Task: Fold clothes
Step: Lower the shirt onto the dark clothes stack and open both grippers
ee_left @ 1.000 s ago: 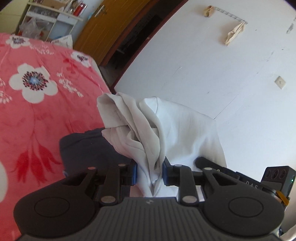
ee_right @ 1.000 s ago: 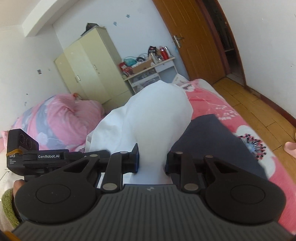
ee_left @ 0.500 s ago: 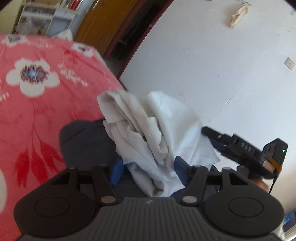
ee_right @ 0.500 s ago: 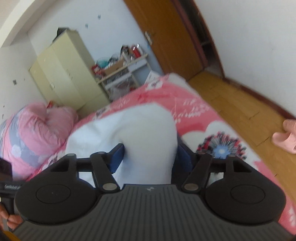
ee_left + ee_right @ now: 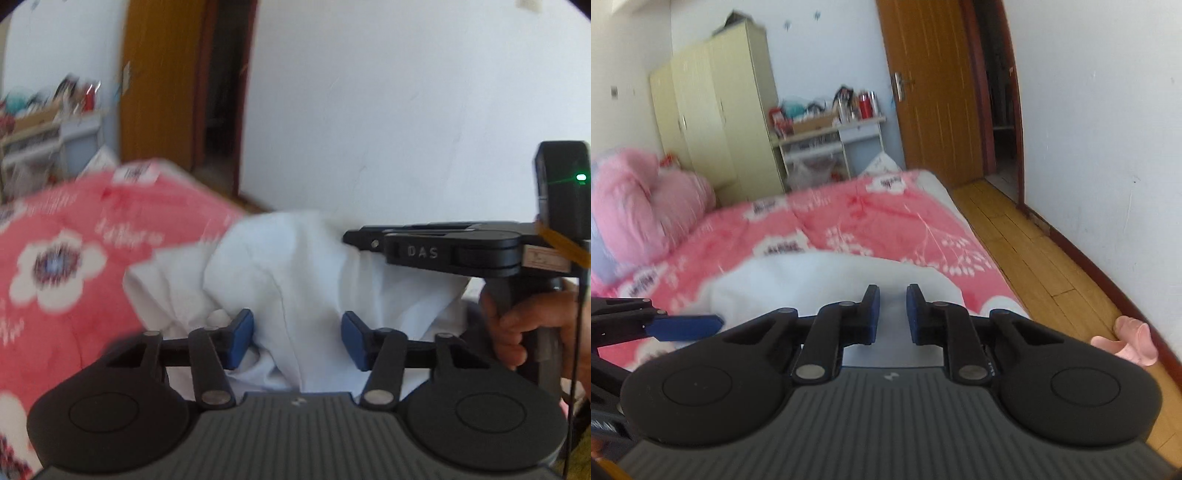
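Note:
A white garment (image 5: 295, 280) lies bunched on the pink floral bedspread (image 5: 66, 258). My left gripper (image 5: 297, 338) is open, its blue pads standing apart on either side of a fold of the cloth. My right gripper (image 5: 892, 314) has its pads close together with a narrow gap; white cloth (image 5: 827, 284) shows in and beyond the gap, and I cannot tell whether it is pinched. The right gripper also shows from the side in the left wrist view (image 5: 349, 238), its tip against the garment. The left gripper's blue finger (image 5: 687, 326) shows at the left of the right wrist view.
A pink quilt bundle (image 5: 639, 206) lies at the bed's head. A pale wardrobe (image 5: 713, 118) and a cluttered white shelf (image 5: 831, 136) stand behind the bed. A wooden door (image 5: 931, 92), wood floor (image 5: 1045, 266) and a pink slipper (image 5: 1126, 339) are on the right.
Both grippers opened and let the white garment drop onto the bed. Both views swung toward level. The right gripper's jaws have narrowed again since half a second ago.

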`<state>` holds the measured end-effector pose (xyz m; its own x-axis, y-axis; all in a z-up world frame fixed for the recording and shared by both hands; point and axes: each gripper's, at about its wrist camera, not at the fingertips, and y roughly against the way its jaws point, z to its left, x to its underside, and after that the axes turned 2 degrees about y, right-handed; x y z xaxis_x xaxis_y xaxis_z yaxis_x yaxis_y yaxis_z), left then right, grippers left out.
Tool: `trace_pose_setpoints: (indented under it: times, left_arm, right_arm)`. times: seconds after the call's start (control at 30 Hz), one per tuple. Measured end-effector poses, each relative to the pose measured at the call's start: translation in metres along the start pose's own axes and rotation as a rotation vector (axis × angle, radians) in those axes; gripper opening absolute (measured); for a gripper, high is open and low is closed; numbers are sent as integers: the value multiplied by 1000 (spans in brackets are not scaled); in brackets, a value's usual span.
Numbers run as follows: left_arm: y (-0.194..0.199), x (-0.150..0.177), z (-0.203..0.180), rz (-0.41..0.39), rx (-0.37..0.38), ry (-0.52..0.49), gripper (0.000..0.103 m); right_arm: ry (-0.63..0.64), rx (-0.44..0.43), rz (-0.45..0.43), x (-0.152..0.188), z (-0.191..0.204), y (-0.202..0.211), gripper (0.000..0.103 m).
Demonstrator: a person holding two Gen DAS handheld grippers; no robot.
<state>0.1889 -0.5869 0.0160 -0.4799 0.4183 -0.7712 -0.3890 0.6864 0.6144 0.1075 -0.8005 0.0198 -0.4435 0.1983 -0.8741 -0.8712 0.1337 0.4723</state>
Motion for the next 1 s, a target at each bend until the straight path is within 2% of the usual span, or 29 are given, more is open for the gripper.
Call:
trace_pose_setpoints:
  times: [0.07,0.17,0.2,0.27,0.37,0.43,0.5,0.57,0.6,0.63,0.7,0.73,0.83,0.93,1.0]
  left_arm:
    - [-4,8,5,11,7,0,52]
    - [4,13,9,-4,19,-10,54]
    - [9,11,13,-9,30,16,54]
    - [29,6,25,-34,63,93,56]
    - [89,6,40,-113,82,152,61]
    - [137,16,45,-159,63,146,70]
    - [182,32,47,-182,24,119,76]
    - [228,54,43,-198,-22,82,80]
    - [249,67,39,-206,-43,67,86]
    - [268,82,35,-215,-56,59,93]
    - [304,111,25,-229,-93,60,96]
    - [323,127,17,-235,-107,65,99]
    - [369,174,-2,-261,-152,103,102]
    - [399,210,-17,-257,-184,135,103]
    - [416,228,-24,-282,-213,144,103]
  right_arm:
    - [32,17,44,7,7,-15,14]
    - [100,54,36,17,24,-17,14]
    - [116,68,30,17,30,-11,14]
    - [60,57,-50,14,29,19,16]
    - [-62,33,-184,11,25,72,18]
    - [-183,-7,-259,21,22,125,29]
    - [-244,-33,-285,39,30,177,36]
    - [-249,-30,-285,67,49,223,51]
    - [-249,-27,-284,81,59,246,58]
    - [-245,-19,-272,96,72,263,64]
    - [-245,4,-258,128,100,293,73]
    - [-239,10,-251,143,115,305,81]
    - [-227,44,-235,181,162,332,91]
    - [-237,104,-208,206,203,350,96]
    - [-235,143,-188,216,228,356,99]
